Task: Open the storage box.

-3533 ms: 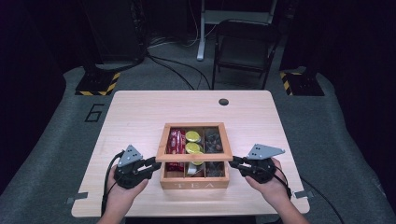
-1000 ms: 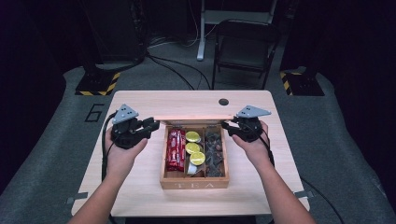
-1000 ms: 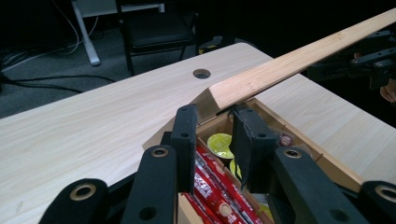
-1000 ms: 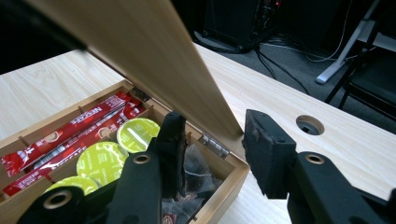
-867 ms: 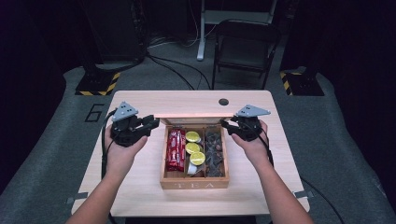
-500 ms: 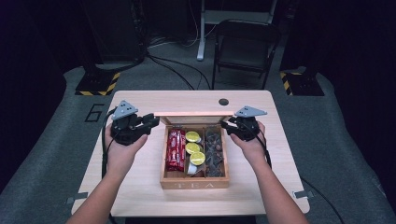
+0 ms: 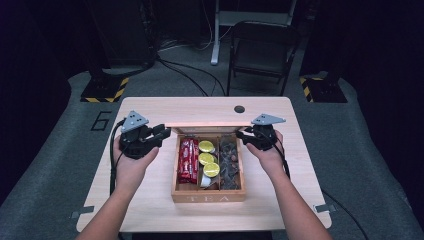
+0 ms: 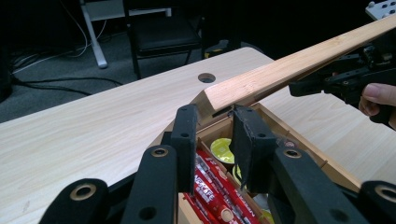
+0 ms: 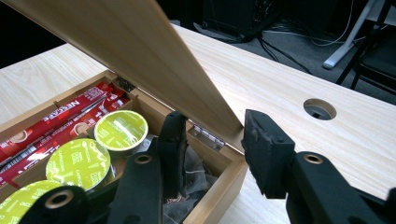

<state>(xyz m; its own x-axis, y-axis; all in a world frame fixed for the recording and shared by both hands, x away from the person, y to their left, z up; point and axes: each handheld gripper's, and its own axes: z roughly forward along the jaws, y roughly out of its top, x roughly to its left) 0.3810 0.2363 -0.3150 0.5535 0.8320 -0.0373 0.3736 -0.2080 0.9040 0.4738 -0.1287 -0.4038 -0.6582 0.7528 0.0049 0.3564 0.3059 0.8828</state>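
Note:
A wooden tea box (image 7: 209, 196) stands mid-table with its hinged lid (image 7: 210, 128) raised and tilted back. Red sachets (image 7: 186, 160), green capsules (image 7: 206, 159) and dark tea bags (image 7: 229, 162) fill three compartments. My left gripper (image 7: 164, 132) is at the lid's left end. In the left gripper view its jaws (image 8: 215, 114) are parted, with the lid (image 8: 289, 70) corner just past the tips. My right gripper (image 7: 241, 134) is at the lid's right end. Its jaws (image 9: 212, 123) stand wide apart, and the lid (image 9: 130, 51) edge reaches down between them against the right pad.
A round cable hole (image 7: 239, 109) lies in the table behind the box. A folding chair (image 7: 260, 45) and cables stand on the floor beyond the far edge. Bare tabletop lies left and right of the box.
The lid was closed 3.5 s ago with both grippers at the box's front sides. It is now swung up and back, both grippers following it. In the last half second almost nothing moved.

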